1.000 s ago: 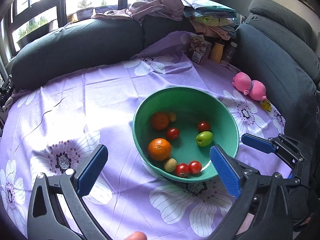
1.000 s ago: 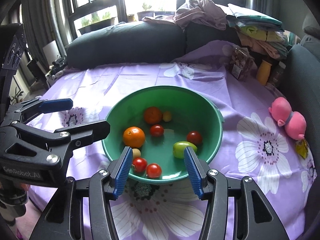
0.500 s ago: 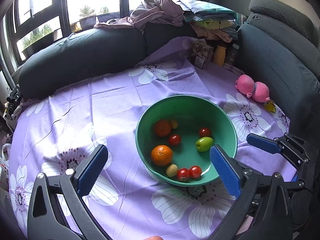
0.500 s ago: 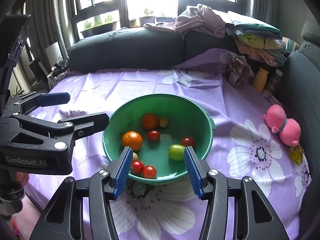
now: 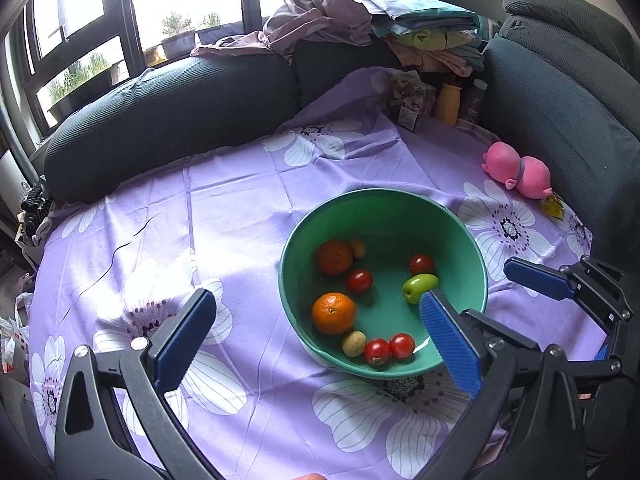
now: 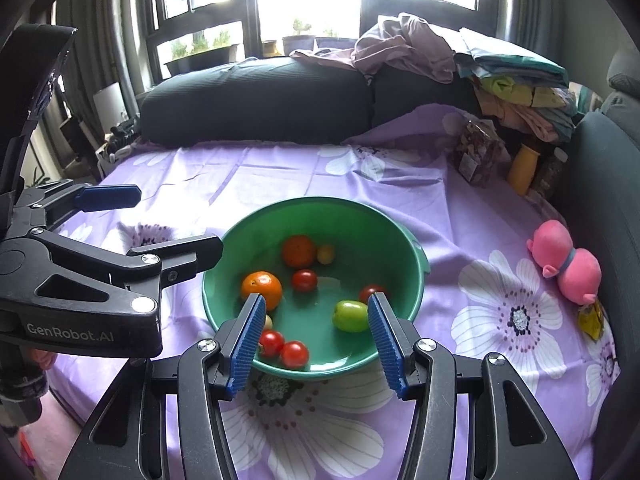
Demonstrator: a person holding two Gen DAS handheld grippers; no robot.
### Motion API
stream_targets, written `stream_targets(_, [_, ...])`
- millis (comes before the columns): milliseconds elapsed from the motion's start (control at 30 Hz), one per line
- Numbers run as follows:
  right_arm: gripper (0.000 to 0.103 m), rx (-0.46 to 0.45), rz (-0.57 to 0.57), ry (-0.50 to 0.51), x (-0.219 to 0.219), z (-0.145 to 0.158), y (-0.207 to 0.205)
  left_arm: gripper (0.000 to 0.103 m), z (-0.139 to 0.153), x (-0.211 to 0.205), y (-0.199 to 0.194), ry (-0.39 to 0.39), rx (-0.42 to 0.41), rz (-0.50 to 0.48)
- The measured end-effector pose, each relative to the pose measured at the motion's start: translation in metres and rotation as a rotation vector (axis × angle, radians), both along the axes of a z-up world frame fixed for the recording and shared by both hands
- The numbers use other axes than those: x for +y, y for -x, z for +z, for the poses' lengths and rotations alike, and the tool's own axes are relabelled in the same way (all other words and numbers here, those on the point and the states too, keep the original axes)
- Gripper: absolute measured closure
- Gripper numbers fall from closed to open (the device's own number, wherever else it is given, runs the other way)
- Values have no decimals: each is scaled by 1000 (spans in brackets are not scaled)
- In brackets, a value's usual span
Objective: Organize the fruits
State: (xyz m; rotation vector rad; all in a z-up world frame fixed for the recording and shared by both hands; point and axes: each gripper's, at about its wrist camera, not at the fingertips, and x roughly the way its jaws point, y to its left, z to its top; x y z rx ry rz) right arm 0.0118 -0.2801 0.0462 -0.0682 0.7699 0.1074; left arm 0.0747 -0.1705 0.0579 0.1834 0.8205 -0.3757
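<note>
A green bowl (image 5: pixel 384 196) (image 6: pixel 320 202) stands on a purple flowered cloth (image 5: pixel 240 220). In it lie two oranges (image 5: pixel 334 313) (image 5: pixel 335 257), a green fruit (image 5: pixel 416 286) (image 6: pixel 350 315), several red tomatoes (image 5: pixel 359 281) (image 6: pixel 304 280) and two small yellowish fruits (image 5: pixel 354 343). My left gripper (image 5: pixel 316 300) stands wide open above the bowl's near left side, holding nothing. My right gripper (image 6: pixel 316 304) hovers over the bowl's near rim, jaws apart and empty, with the green fruit just beyond its right pad. In the right wrist view the left gripper (image 6: pixel 178 220) shows at the left.
A pink plush toy (image 5: pixel 516 170) (image 6: pixel 564 264) and a small yellow wrapper (image 5: pixel 552 206) lie right of the bowl. At the back right stand a snack packet (image 5: pixel 412 100) and a yellow bottle (image 5: pixel 448 102). Dark sofa cushions (image 5: pixel 168 112) ring the cloth, with clothes (image 6: pixel 420 52) piled behind.
The left wrist view has tipped up a little, so the bowl sits lower and a bit smaller in it. The fruits and both grippers' jaws look the same.
</note>
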Motion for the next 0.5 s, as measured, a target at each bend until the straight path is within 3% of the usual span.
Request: stream_targets(500, [49, 0, 0, 0, -1, 0, -1, 1, -2, -2, -4, -3, 6, 4])
